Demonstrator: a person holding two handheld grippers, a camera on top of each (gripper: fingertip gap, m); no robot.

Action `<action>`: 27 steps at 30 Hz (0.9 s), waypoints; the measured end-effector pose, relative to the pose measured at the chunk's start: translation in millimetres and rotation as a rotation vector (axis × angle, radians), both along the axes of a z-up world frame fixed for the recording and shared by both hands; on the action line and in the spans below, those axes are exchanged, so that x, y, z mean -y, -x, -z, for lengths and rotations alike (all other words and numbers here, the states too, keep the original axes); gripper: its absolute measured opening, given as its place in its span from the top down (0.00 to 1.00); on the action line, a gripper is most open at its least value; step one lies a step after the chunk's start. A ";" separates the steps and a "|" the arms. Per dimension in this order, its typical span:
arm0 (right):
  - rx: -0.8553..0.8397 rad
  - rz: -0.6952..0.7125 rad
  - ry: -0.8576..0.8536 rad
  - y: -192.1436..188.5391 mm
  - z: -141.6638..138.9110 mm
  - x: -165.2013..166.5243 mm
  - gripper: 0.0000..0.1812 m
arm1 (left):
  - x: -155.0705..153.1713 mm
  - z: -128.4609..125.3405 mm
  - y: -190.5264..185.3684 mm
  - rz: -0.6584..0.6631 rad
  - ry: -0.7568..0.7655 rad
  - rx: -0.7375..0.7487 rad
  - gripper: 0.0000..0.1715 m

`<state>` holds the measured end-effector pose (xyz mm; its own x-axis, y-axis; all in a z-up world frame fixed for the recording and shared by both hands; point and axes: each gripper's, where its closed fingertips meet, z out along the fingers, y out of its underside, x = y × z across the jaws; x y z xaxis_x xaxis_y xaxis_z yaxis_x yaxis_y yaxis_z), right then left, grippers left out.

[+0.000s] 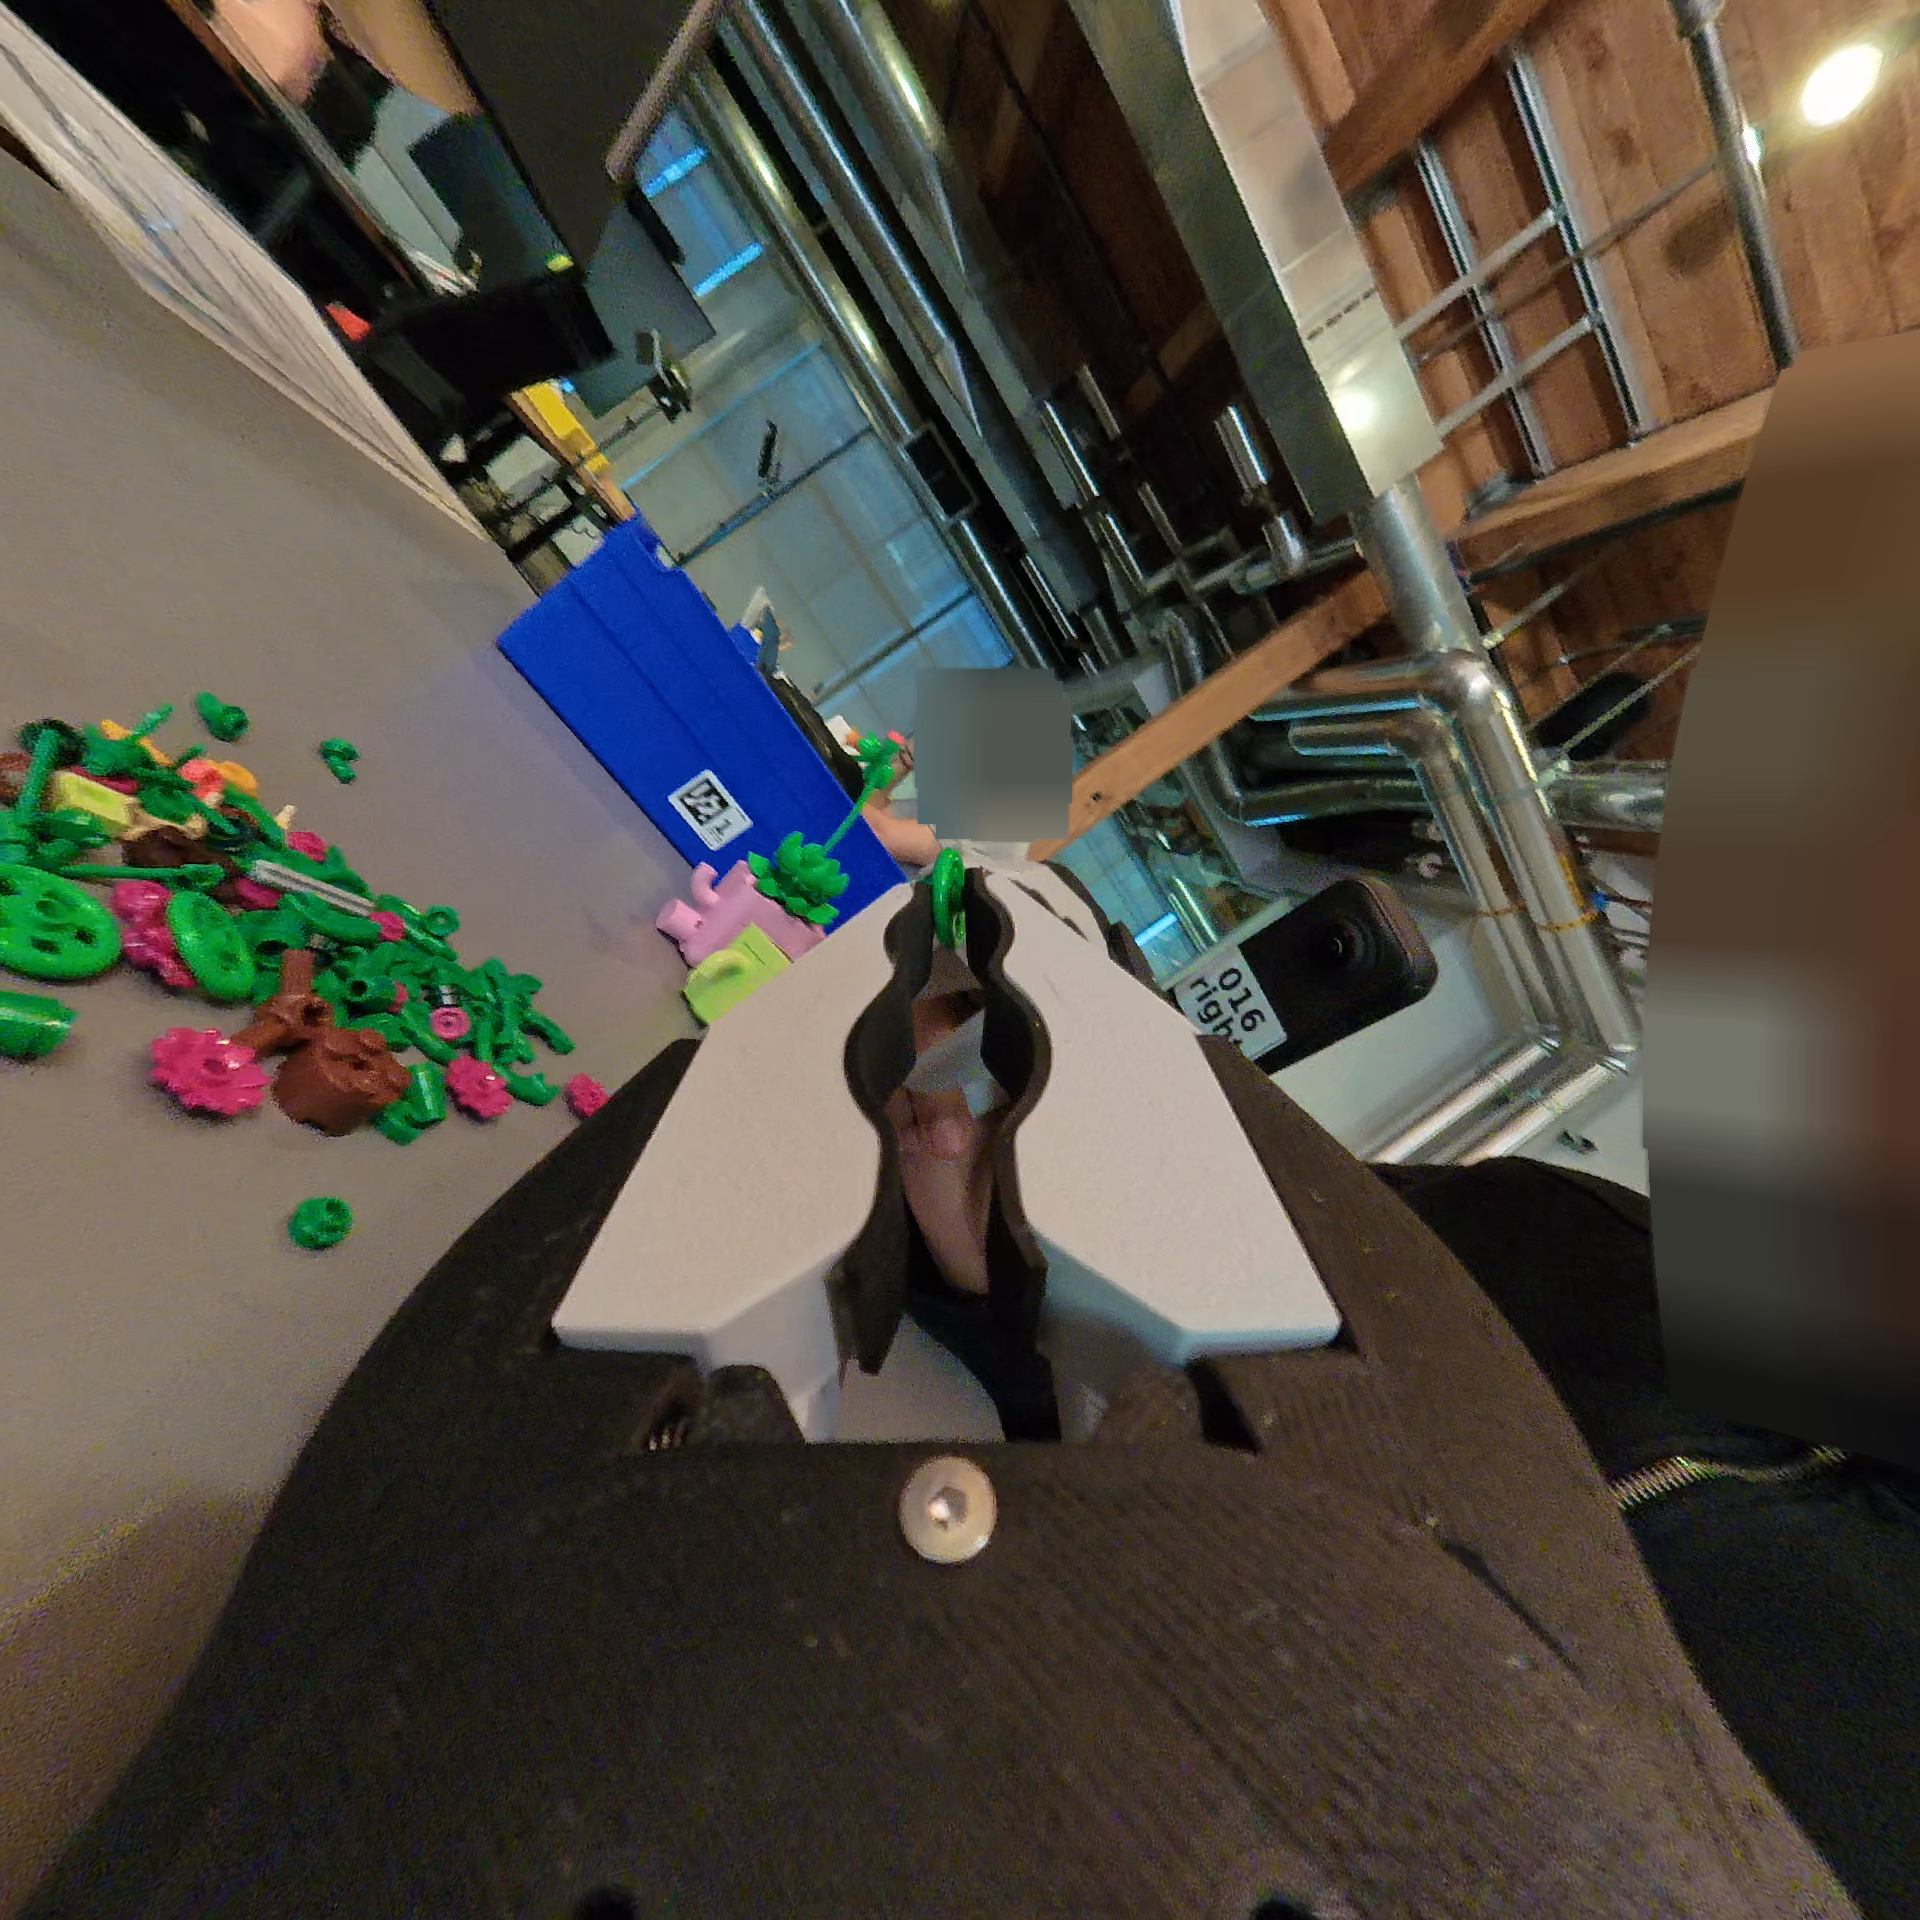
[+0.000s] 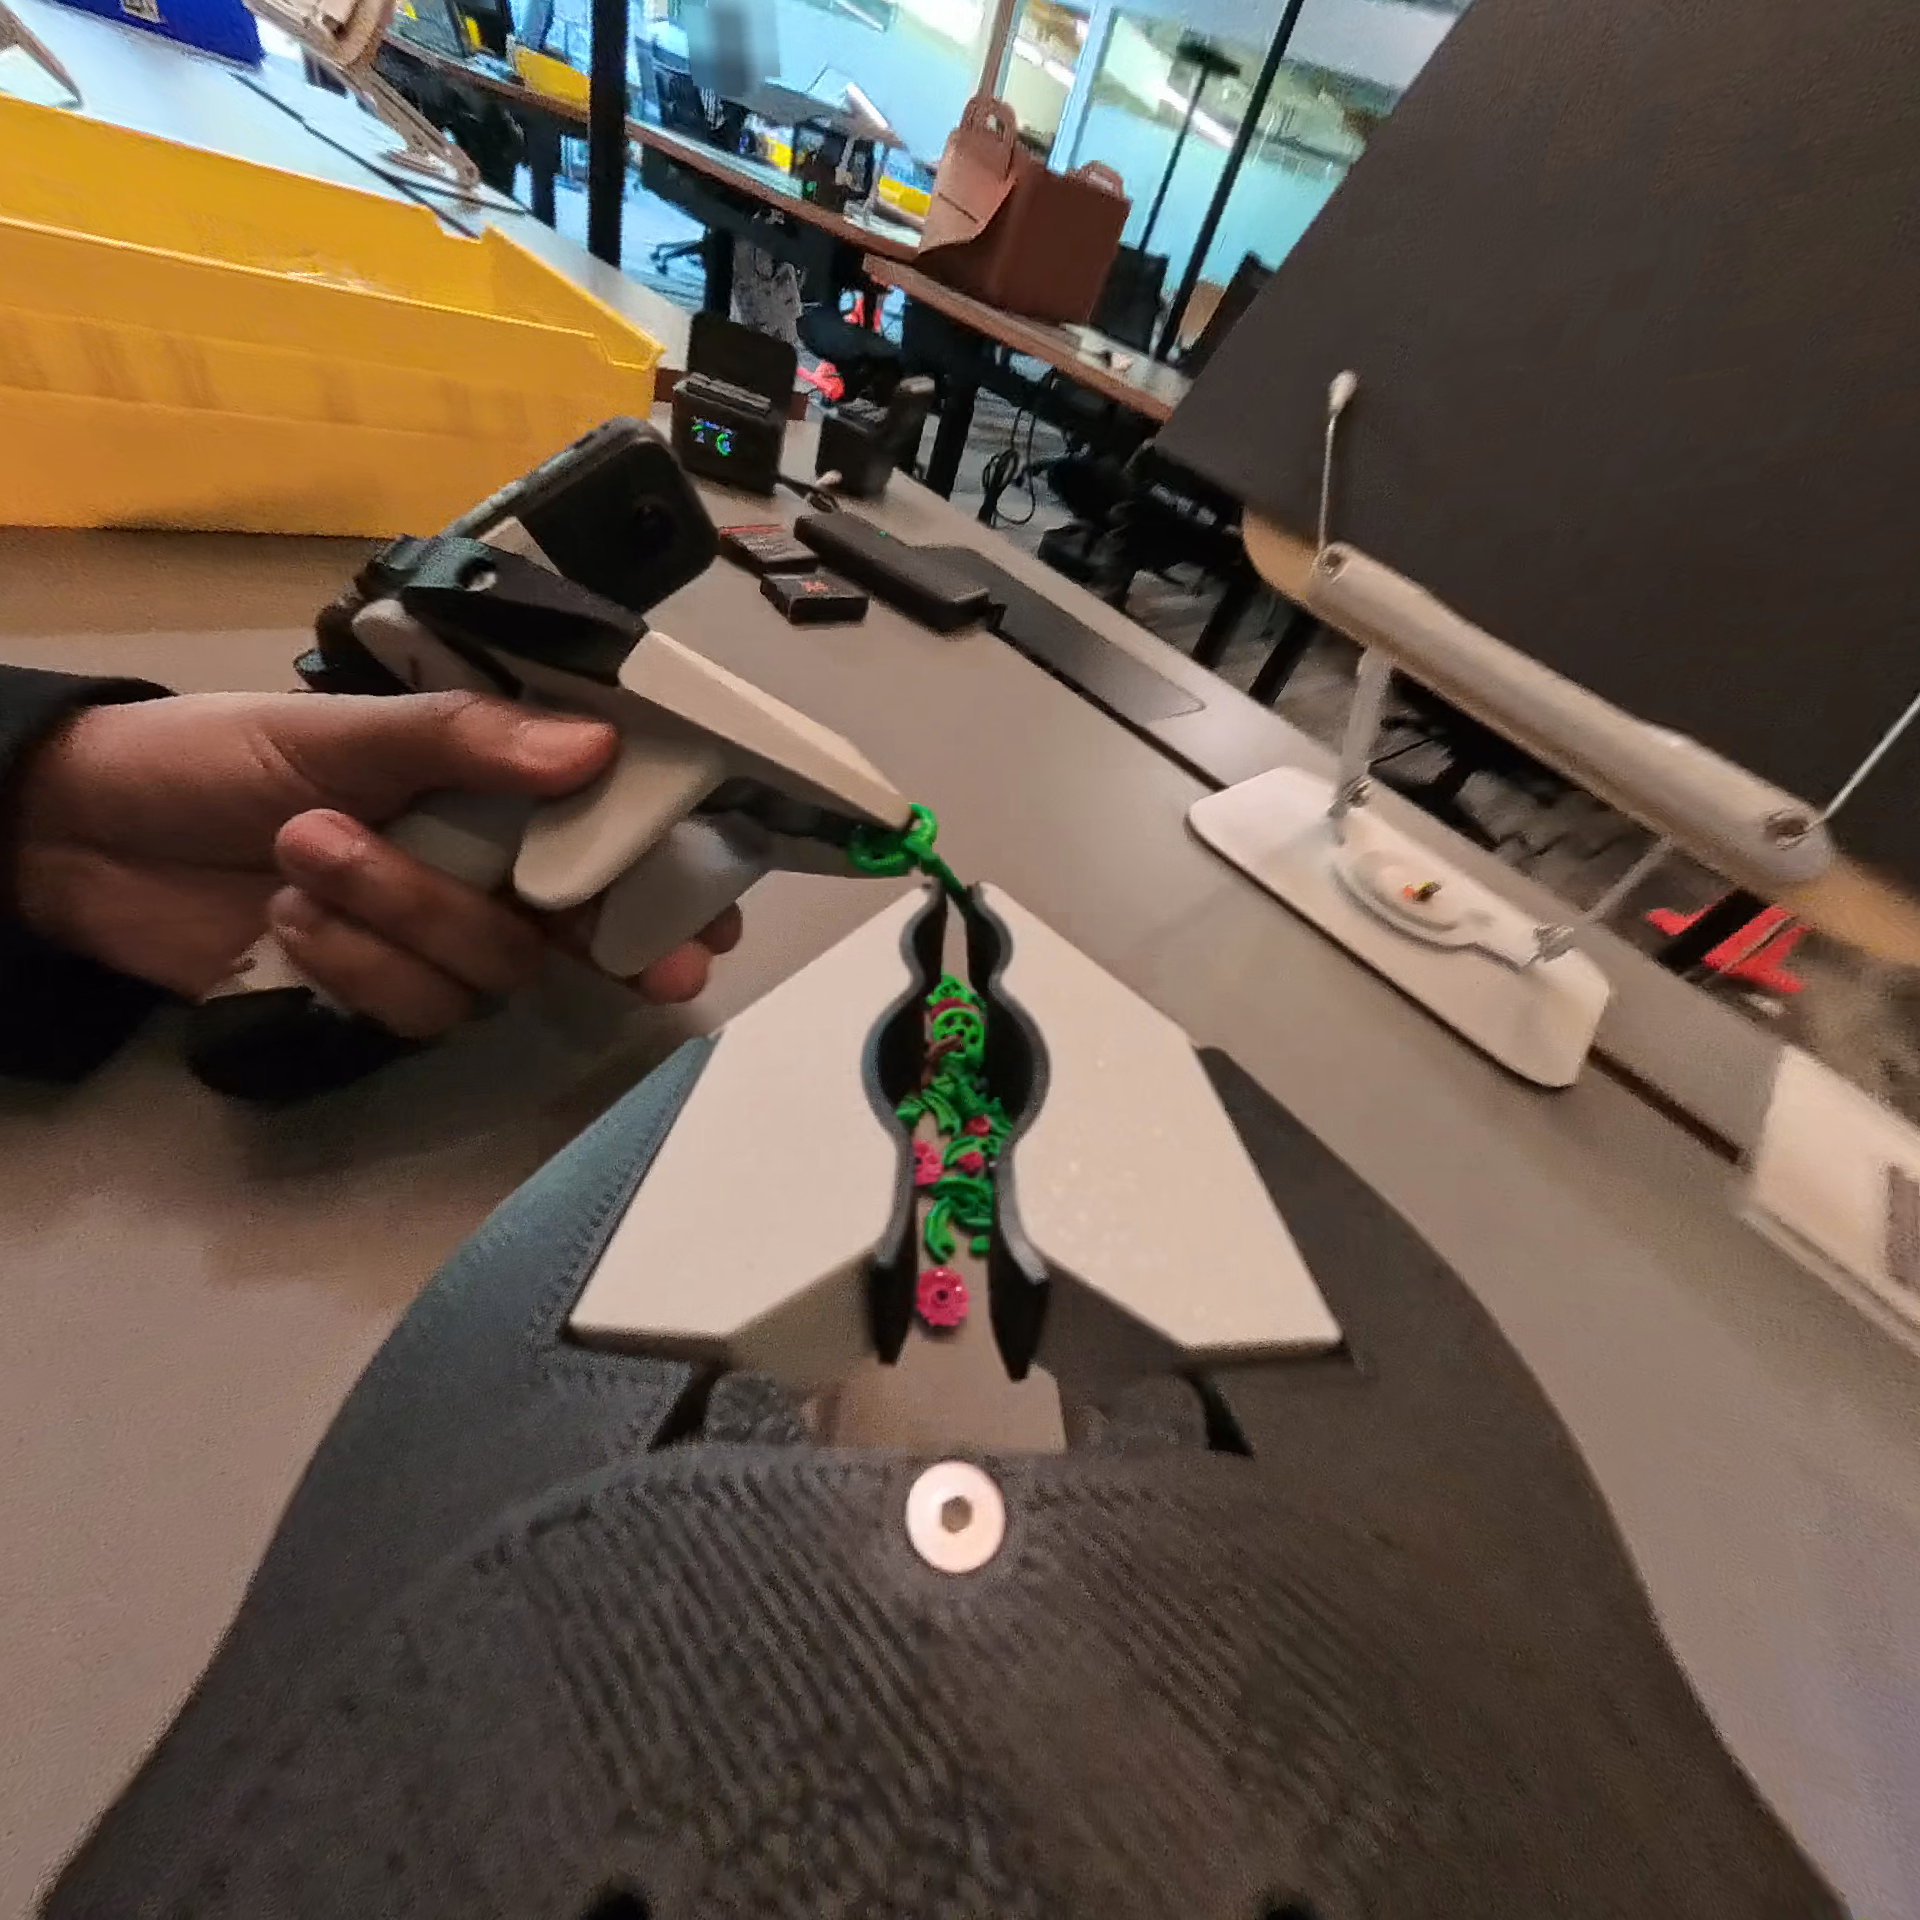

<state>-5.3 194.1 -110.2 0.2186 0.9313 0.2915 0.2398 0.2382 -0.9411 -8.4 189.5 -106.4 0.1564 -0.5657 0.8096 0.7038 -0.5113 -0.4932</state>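
Left gripper is clenched on a small green ring piece; right gripper is clenched on a thin green stem joined to that ring, both held above the counter. Risk: tip-only pinches, so a twist could pop either part loose into the loose pile below.

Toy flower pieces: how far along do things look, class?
Seemingly done: a leafy sprig stands on a pink block by the blue bin. In hand: the left gripper pinches a green ring, the right gripper a thin green stalk joined to it. Left: a loose pile on the table.
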 end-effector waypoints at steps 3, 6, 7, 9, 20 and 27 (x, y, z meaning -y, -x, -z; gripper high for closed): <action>-0.016 -0.004 -0.042 -1.1 -4.3 1.6 1.00 | -0.5 1.8 -1.0 -0.016 0.001 -0.033 1.00; 0.010 -0.026 -0.074 1.5 0.9 4.3 0.91 | 0.2 2.9 -1.5 -0.006 0.005 -0.058 1.00; 0.015 -0.026 -0.105 1.3 0.7 4.6 0.89 | 1.0 3.6 -1.8 0.003 0.010 -0.067 1.00; 0.045 -0.035 -0.192 0.1 3.1 5.6 0.87 | 1.3 4.6 -0.5 0.001 0.013 -0.097 1.00; 0.193 -0.198 -0.355 -14.9 34.1 24.4 1.00 | 15.7 33.2 -23.4 0.165 0.056 -0.378 1.00; 0.099 -0.402 0.117 -30.8 18.1 41.4 1.00 | 30.2 16.2 -39.1 0.271 -0.017 -0.283 1.00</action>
<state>25.5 152.7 -128.3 -0.1925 0.9646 0.1803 0.2401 0.2244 -0.9445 30.7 159.3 -122.6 0.2153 -0.6299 0.7462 0.3797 -0.6500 -0.6583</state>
